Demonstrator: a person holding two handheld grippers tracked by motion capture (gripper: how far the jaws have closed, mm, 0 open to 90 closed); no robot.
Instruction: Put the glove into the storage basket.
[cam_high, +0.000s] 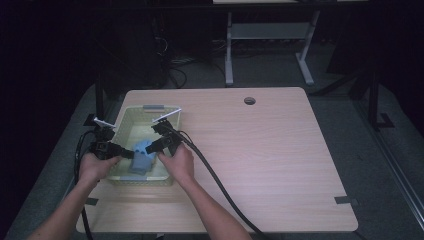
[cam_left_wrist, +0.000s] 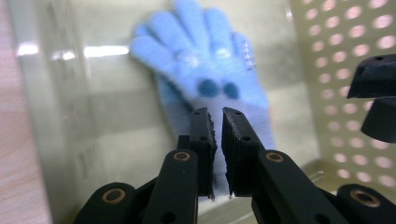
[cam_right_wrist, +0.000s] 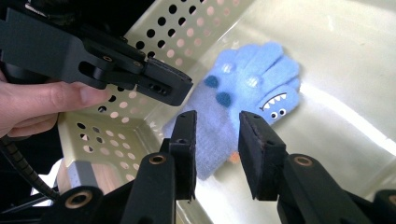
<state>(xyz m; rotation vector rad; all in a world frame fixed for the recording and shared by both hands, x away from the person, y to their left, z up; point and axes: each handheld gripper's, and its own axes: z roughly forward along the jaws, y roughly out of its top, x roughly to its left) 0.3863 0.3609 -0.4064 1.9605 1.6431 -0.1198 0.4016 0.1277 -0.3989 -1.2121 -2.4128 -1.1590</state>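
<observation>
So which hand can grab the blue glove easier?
Probably the right: the right tongs are open, aimed at the blue glove. The left tongs are shut.

No readable text, label, brand, number or sign appears on anything here.

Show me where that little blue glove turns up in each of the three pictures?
High view: blue glove lies lower left, between both hands.
Left gripper view: blue glove upper centre, beyond the near-shut jaws.
Right gripper view: blue glove centre, beyond the parted jaws.
Shared landmark: the perforated basket holding it.
</observation>
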